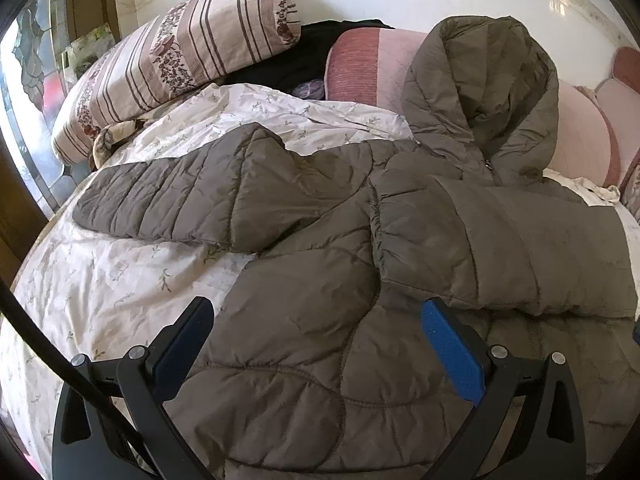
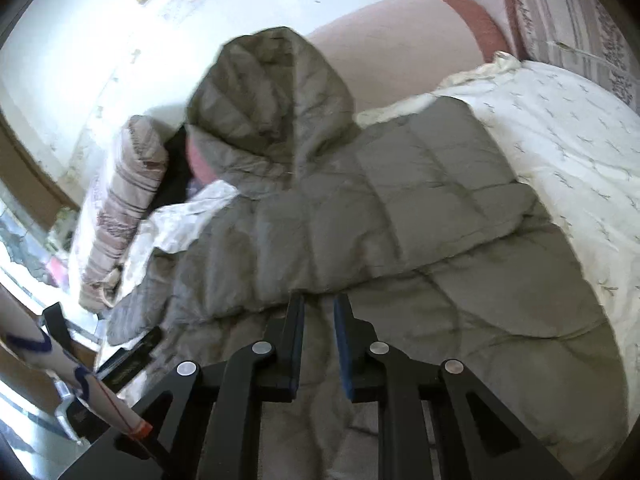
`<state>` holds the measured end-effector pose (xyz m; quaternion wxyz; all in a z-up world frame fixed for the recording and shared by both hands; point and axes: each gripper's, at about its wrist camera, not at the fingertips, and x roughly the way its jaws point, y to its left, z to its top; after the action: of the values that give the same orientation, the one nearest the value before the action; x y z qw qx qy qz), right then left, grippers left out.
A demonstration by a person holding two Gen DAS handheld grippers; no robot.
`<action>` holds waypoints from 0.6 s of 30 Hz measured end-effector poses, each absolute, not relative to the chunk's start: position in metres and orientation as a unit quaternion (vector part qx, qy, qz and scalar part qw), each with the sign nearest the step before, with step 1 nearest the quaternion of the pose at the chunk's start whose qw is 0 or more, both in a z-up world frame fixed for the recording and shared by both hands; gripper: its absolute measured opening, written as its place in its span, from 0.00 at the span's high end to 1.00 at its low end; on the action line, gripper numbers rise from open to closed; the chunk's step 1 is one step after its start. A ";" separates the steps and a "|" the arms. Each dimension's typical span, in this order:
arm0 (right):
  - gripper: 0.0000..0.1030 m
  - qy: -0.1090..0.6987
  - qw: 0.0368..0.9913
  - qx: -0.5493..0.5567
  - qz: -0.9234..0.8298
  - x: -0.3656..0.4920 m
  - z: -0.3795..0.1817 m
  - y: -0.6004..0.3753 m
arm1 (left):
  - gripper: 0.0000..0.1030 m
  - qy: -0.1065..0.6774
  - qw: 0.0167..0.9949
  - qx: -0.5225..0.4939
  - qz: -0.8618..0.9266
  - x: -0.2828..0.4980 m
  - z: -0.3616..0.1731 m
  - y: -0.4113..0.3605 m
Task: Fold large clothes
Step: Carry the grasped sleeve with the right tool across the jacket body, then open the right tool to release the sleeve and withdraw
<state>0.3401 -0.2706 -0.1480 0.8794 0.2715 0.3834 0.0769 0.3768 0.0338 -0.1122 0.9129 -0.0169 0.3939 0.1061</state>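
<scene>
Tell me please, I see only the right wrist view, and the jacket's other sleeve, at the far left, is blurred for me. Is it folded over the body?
Observer: No. In the left wrist view that sleeve lies stretched out on the floral sheet, not folded onto the jacket.
Operator: And the left tool, does it hold something?
Observer: No. The left tool stands wide open above the jacket's lower body, with nothing gripped between its pads.
</scene>
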 end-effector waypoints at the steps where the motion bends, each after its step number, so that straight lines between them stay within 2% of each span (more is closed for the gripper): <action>1: 0.82 0.389 0.880 0.264 0.065 0.340 -0.150 -0.273 | 0.00 0.393 0.913 -0.017 0.106 0.376 -0.112 0.034; 6: 0.81 0.422 0.875 0.232 0.056 0.342 -0.159 -0.273 | 0.00 0.396 0.912 -0.010 0.109 0.377 -0.114 0.033; 9: 0.71 0.428 0.876 0.218 0.052 0.343 -0.164 -0.268 | 0.00 0.398 0.911 -0.003 0.112 0.377 -0.116 0.033; 10: 0.64 0.425 0.878 0.213 0.050 0.343 -0.165 -0.266 | 0.00 0.398 0.910 -0.001 0.114 0.377 -0.116 0.033; 14: 0.63 0.407 0.895 0.180 0.027 0.352 -0.165 -0.263 | 0.00 0.403 0.908 0.005 0.117 0.378 -0.120 0.034; 18: 0.63 0.423 0.883 0.201 0.009 0.369 -0.176 -0.272 | 0.00 0.425 0.897 0.022 0.121 0.386 -0.134 0.031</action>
<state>0.3694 -0.2719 -0.1756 0.8834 0.2011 0.4231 0.0094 0.3862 0.0309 -0.1338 0.8971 0.0219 0.4245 0.1207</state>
